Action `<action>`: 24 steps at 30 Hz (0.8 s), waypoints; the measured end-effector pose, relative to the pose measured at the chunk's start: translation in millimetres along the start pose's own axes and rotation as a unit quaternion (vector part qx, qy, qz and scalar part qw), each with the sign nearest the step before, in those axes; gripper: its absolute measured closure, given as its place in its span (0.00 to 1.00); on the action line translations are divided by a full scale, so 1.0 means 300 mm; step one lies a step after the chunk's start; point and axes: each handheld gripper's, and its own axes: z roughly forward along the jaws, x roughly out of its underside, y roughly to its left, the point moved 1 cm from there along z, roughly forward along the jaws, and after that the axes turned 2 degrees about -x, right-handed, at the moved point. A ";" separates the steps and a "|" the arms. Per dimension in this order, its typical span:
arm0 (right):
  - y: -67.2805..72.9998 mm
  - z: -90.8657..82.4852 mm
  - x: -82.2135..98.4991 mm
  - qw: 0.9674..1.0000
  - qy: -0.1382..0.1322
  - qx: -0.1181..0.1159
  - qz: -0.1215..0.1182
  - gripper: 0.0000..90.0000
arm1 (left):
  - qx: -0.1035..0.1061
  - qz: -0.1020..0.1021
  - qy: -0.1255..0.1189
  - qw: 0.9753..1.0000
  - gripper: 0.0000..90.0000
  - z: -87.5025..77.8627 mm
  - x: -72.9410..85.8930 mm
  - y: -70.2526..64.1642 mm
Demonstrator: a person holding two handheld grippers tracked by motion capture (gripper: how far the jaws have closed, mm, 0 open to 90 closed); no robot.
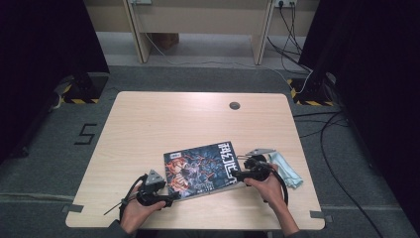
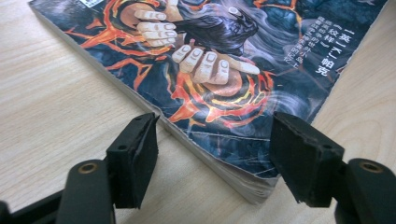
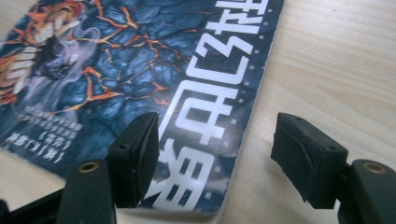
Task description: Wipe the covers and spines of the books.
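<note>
My left gripper point(image 2: 212, 154) straddles the book point(image 1: 203, 169) corner, jaws spread, untouching; my right gripper point(image 3: 215, 156) gapes over its far edge (near the table's point(image 1: 148, 124) front edge). Next, I reckon: pinch squarely.

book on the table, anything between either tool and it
Nothing visible. The left tool already straddles a corner of the book, and the right tool straddles its edge, with bare table around. Both are open, pads not pressing.
</note>
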 end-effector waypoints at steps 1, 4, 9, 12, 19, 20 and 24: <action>0.000 0.006 -0.001 1.000 0.004 -0.001 -0.002 0.36 | 0.005 -0.004 -0.001 1.000 0.37 0.002 -0.001 0.003; 0.011 0.018 0.002 1.000 0.013 -0.010 -0.011 0.38 | 0.004 0.002 -0.001 1.000 0.39 0.004 -0.005 0.003; 0.033 0.029 0.008 0.999 0.033 -0.008 -0.032 0.37 | 0.002 0.006 -0.001 1.000 0.41 0.006 -0.009 0.012; 0.038 0.013 0.019 0.999 0.036 -0.010 -0.034 0.39 | 0.001 0.007 -0.004 1.000 0.43 0.009 -0.013 0.020; 0.072 -0.038 0.083 0.997 0.060 -0.029 -0.039 0.39 | -0.030 0.017 -0.012 0.999 0.50 0.024 -0.047 0.069; 0.080 -0.044 0.090 0.997 0.062 -0.033 -0.039 0.39 | -0.040 0.023 -0.014 0.999 0.51 0.027 -0.055 0.078; 0.123 -0.060 0.124 0.996 0.067 -0.049 -0.045 0.40 | -0.063 0.027 -0.019 0.997 0.53 0.048 -0.086 0.110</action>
